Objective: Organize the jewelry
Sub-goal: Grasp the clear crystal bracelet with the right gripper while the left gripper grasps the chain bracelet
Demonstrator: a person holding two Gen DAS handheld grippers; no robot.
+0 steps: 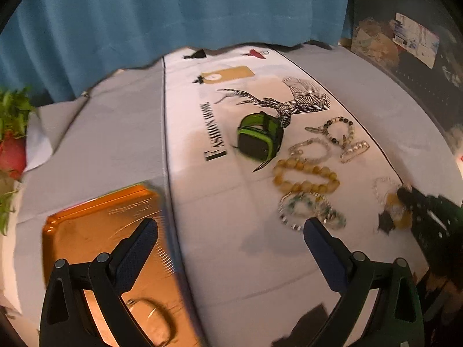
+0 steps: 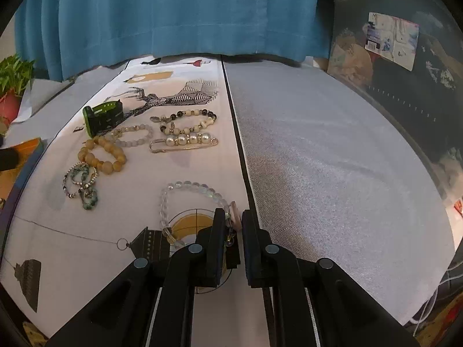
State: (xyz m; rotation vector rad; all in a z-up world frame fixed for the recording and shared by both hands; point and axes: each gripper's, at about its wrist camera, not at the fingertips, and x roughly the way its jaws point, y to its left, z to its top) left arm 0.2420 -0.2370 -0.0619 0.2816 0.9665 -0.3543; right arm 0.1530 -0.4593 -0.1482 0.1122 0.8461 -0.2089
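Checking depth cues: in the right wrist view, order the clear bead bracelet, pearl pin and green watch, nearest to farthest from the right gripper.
1. clear bead bracelet: between the fingers of the right gripper.
2. pearl pin: farther up the cloth, left of the dark stripe.
3. green watch: farthest, upper left, by the deer print.

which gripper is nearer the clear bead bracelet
Right. The right gripper is shut on the clear bead bracelet; the left gripper hangs open between the orange box and the jewelry.

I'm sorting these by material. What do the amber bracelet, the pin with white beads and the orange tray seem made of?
Amber bracelet: matte, cloudy beads, likely stone or resin. Pin: glossy pearl-like beads on shiny pale metal wire. Orange tray: probably metal; glossy, reflective surface.
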